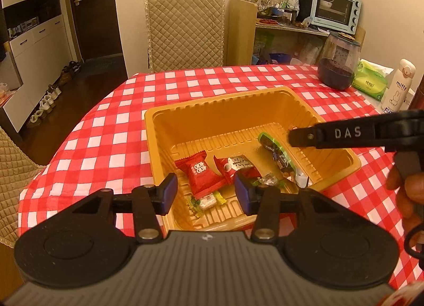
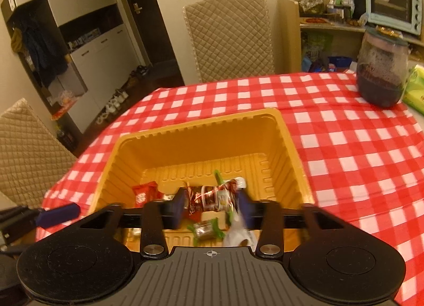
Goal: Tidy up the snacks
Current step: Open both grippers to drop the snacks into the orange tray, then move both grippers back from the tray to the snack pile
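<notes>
A gold plastic tray (image 1: 185,113) stands on the red-and-white checked table and holds several wrapped snacks: a red packet (image 1: 201,173), a red-and-white packet (image 1: 235,164), a green-edged dark packet (image 1: 278,151) and small candies (image 1: 206,201). My left gripper (image 1: 205,193) hangs open and empty over the tray's near edge. My right gripper (image 2: 210,204) is over the tray (image 2: 137,144), its jaws apart, with a dark red-brown packet (image 2: 212,197) blurred between them; it looks loose. The right gripper also shows in the left wrist view (image 1: 299,137), tips above the green-edged packet.
A large glass jar of dark contents (image 1: 338,64), a green tissue pack (image 1: 371,82) and a white Miffy bottle (image 1: 398,86) stand at the table's far right. A quilted chair (image 1: 185,30) stands behind the table; another is at the left (image 2: 23,152). Cluttered shelves with a toaster oven (image 1: 336,6).
</notes>
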The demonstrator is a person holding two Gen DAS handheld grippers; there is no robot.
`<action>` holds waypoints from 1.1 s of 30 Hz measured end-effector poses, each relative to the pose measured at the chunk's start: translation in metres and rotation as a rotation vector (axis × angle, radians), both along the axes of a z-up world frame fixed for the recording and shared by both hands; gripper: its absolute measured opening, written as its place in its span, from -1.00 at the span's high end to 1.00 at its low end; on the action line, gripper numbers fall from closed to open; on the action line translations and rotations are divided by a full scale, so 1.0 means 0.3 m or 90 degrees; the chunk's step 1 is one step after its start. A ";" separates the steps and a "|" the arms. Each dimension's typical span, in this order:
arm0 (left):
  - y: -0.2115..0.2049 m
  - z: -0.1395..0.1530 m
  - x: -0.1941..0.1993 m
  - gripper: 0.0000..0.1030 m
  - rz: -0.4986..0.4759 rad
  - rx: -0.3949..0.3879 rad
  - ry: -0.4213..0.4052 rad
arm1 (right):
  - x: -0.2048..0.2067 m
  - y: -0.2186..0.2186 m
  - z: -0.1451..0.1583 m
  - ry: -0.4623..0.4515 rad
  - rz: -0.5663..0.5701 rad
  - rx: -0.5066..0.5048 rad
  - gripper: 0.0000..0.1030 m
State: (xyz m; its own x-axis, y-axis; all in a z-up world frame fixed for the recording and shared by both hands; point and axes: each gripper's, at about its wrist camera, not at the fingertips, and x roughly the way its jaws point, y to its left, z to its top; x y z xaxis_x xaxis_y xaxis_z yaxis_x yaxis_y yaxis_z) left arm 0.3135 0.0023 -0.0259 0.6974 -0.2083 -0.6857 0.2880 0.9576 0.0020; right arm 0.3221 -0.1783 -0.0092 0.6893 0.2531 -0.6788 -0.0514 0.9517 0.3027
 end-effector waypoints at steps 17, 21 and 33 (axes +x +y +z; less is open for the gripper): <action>-0.001 0.045 -0.089 -0.09 0.002 -0.008 -0.002 | -0.105 -0.028 0.046 0.003 -0.039 -0.018 -0.31; -0.006 0.067 -0.133 -0.21 0.005 -0.011 -0.002 | -0.157 -0.031 0.063 0.002 -0.043 -0.024 -0.31; -0.001 0.095 -0.310 -0.50 0.015 -0.017 -0.004 | -0.367 -0.048 0.094 0.002 -0.054 -0.040 -0.31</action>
State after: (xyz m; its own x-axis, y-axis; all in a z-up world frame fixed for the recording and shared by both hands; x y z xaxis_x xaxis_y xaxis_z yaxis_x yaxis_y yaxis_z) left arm 0.2205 0.0018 0.0026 0.7063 -0.2098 -0.6761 0.2647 0.9641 -0.0227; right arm 0.2120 -0.1927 0.0190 0.7046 0.1500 -0.6935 0.0316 0.9698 0.2419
